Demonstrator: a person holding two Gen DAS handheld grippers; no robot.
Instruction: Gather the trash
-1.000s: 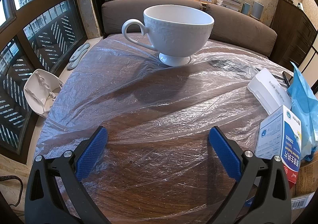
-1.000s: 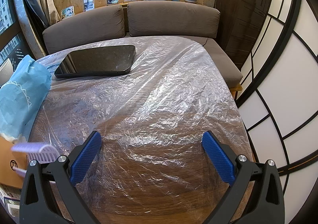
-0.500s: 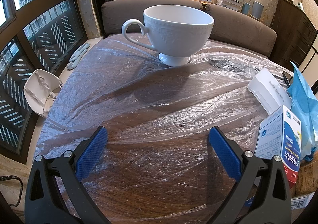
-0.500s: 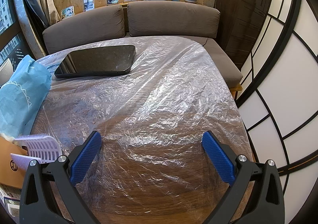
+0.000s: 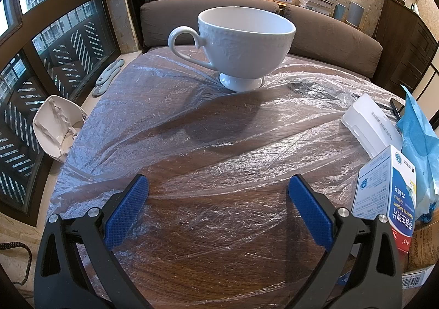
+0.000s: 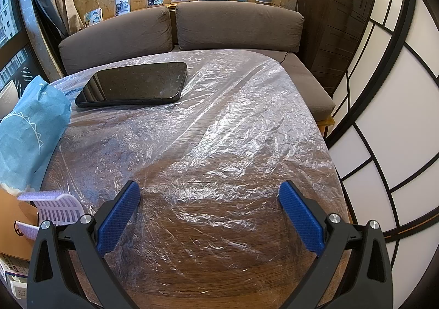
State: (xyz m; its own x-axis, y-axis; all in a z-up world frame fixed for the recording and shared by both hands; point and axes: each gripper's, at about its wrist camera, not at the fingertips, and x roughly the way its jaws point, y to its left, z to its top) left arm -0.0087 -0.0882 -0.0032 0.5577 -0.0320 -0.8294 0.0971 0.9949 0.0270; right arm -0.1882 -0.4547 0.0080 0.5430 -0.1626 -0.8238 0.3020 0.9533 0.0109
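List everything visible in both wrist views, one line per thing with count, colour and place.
plastic sheet: 1, clear, spread over the wooden table
cup: 1, white, upright at the table's far side, left view
flat box: 1, white, on the table at right, left view
medicine box: 1, white and blue, upright at the right edge, left view
blue bag: 1, blue, at the table's left, right view
phone: 1, black, lying flat at the far left, right view
comb: 1, lilac, at the near left, right view
sofa cushions: 2, brown, behind the table
left gripper: 1, black with blue pads, open, empty
right gripper: 1, black with blue pads, open, empty
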